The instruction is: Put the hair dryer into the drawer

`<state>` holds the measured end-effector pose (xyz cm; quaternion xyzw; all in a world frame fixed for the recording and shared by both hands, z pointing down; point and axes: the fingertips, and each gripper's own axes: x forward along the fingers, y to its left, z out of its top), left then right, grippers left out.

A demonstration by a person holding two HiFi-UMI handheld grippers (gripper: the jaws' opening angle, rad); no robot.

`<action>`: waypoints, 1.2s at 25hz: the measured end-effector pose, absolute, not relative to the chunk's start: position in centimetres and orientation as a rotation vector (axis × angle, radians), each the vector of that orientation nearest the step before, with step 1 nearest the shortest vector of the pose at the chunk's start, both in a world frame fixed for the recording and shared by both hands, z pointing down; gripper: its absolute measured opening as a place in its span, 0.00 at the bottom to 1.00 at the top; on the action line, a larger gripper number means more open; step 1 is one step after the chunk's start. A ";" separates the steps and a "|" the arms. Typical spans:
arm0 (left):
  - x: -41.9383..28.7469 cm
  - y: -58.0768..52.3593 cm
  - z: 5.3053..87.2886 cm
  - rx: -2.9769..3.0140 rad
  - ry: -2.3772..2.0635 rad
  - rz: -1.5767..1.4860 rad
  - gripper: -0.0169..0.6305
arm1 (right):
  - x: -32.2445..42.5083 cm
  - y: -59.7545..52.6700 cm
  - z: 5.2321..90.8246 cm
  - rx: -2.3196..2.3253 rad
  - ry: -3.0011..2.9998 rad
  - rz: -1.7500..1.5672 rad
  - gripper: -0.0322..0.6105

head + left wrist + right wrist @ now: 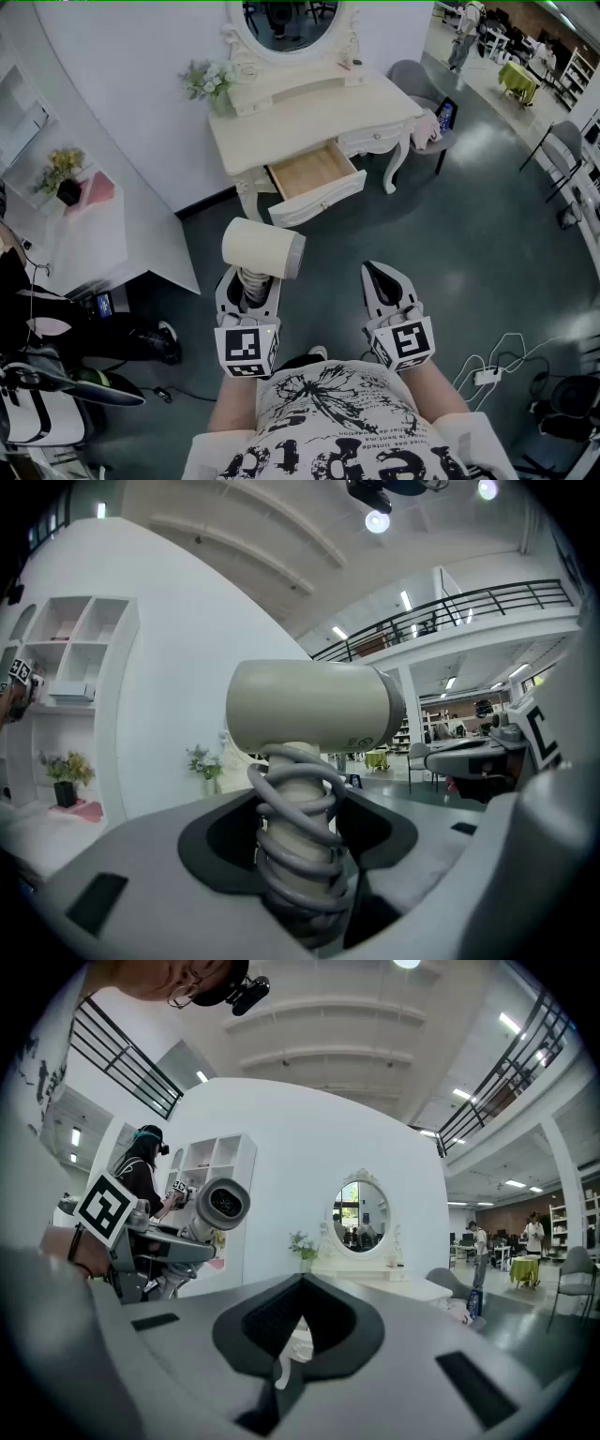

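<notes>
Hair dryer (pixel 263 248), one, clamped in left gripper (pixel 248 278) jaws; right gripper (pixel 383 277) jaws together; one drawer (pixel 320 199).

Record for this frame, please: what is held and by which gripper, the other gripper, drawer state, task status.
held item: hair dryer, cord wound round its handle
left hand-held gripper: closed on the wrapped handle, barrel on top
right hand-held gripper: jaws together, nothing between them
drawer: pulled open on the dressing table, no contents visible
task status: hair dryer not yet in the drawer
</notes>
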<state>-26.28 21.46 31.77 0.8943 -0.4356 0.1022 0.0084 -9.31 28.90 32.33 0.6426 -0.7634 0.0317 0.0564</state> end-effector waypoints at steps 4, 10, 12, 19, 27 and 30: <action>-26.2 21.2 32.2 2.793 -1.360 0.304 0.41 | -9.3 28.7 33.0 1.946 -2.305 0.112 0.06; -26.5 20.4 32.6 2.787 -1.351 0.312 0.41 | -9.4 27.9 33.2 1.962 -2.280 0.130 0.06; -26.6 20.0 32.9 2.776 -1.343 0.305 0.41 | -9.2 27.5 33.5 1.985 -2.269 0.143 0.06; -26.9 18.4 34.4 2.759 -1.311 0.295 0.41 | -9.1 26.2 34.7 2.004 -2.232 0.145 0.06; -25.2 15.7 34.8 2.739 -1.319 0.327 0.41 | -7.0 23.1 35.4 1.983 -2.241 0.192 0.06; -24.3 13.9 34.6 2.716 -1.368 0.339 0.41 | -5.9 20.9 35.5 1.937 -2.273 0.194 0.06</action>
